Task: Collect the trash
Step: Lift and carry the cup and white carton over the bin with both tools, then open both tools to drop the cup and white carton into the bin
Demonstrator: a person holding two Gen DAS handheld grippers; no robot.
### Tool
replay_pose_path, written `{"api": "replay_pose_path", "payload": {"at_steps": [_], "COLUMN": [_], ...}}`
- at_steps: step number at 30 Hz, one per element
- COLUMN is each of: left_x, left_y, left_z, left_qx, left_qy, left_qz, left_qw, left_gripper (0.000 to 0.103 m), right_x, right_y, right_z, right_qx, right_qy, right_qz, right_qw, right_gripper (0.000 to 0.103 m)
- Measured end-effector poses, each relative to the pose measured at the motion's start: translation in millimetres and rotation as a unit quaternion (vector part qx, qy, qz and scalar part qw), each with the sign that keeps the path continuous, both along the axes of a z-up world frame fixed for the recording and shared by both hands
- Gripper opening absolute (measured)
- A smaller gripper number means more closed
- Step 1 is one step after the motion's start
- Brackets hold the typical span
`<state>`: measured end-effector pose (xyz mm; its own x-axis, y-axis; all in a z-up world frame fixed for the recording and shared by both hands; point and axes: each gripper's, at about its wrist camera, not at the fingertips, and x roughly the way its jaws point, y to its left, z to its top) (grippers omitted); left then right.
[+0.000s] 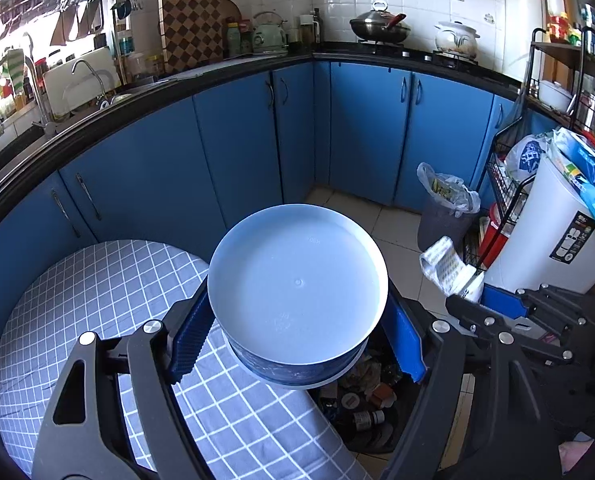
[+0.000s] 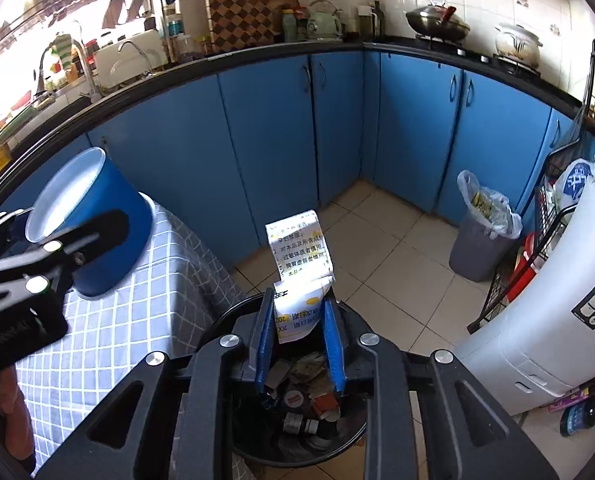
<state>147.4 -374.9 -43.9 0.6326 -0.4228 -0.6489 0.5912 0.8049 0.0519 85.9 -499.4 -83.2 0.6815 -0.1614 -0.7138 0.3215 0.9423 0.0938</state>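
The left hand-held gripper (image 1: 297, 336) is clamped on a round blue tub (image 1: 297, 280), its blue pads pressed against the tub's sides; the tub's white inside faces the left wrist camera and looks empty. In the right wrist view that same tub (image 2: 97, 236) is tilted, with its lower edge just above or resting on the checked tablecloth (image 2: 145, 320); which of the two cannot be told. The tub sits at the cloth-covered counter's edge, with the black trash bin (image 1: 369, 412) on the floor directly beside and below it. The right hand-held gripper (image 2: 299, 332) hangs over the open mouth of that bin (image 2: 297, 420), pointing down into it. Between its two blue pads stands a crumpled white packet (image 2: 299, 264) with printed text and yellow marks; the lower end of the packet is pinched between the pads and the rest sticks up and away beyond the fingertips, folded over near the middle. The jaws stand narrow and the pads appear to touch the packet on both sides. In the left wrist view the same packet (image 1: 445, 268) shows to the right of the tub. The bin already holds small bottles, caps and scraps of wrapper. Farther off by the blue cabinets (image 2: 257, 140) stands a grey bin with a plastic liner (image 2: 485, 236).
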Motion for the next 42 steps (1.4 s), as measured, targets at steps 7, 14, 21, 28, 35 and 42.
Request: {"api": "replay_pose_path", "payload": {"at_steps": [7,14,21,28,35,42], "left_x": [11.7,4.0,-1.2,0.9,5.2,5.1], "left_y": [-11.6,-32.9,-53.0,-67.0,-66.9,-63.0], "left_z": [0.6,2.1,-1.5,-9.9,-12.8,-17.1], "left_qx": [-0.004,-0.004,-0.002,0.003,-0.005,0.004], "left_qy": [0.002,-0.001,0.007,0.02,0.025,0.03], "left_qz": [0.0,-0.02,-0.038,-0.043,-0.043,-0.042], "left_qw": [1.0,0.9998,0.9993,0.9989,0.9988,0.9987], "left_gripper": [0.076,0.076,0.077,0.078,0.097,0.099], "right_x": [-3.1,-11.2,-24.1,-29.4,-28.0,-26.1], "right_y": [-12.2,-29.8,-44.5,-50.7,-53.2,-49.0], "right_z": [-7.1,-11.1,-15.6,-20.5,-22.6,-22.5], "right_qx": [-0.012,-0.042,-0.042,-0.044,-0.036,-0.037], "right_qy": [-0.008,0.011,0.017,0.022,0.021,0.019], "right_qz": [-0.029,-0.067,-0.088,-0.092,-0.092,-0.087], "right_qw": [0.999,0.997,0.995,0.995,0.995,0.995], "right_gripper": [0.073,0.074,0.074,0.074,0.074,0.074]}}
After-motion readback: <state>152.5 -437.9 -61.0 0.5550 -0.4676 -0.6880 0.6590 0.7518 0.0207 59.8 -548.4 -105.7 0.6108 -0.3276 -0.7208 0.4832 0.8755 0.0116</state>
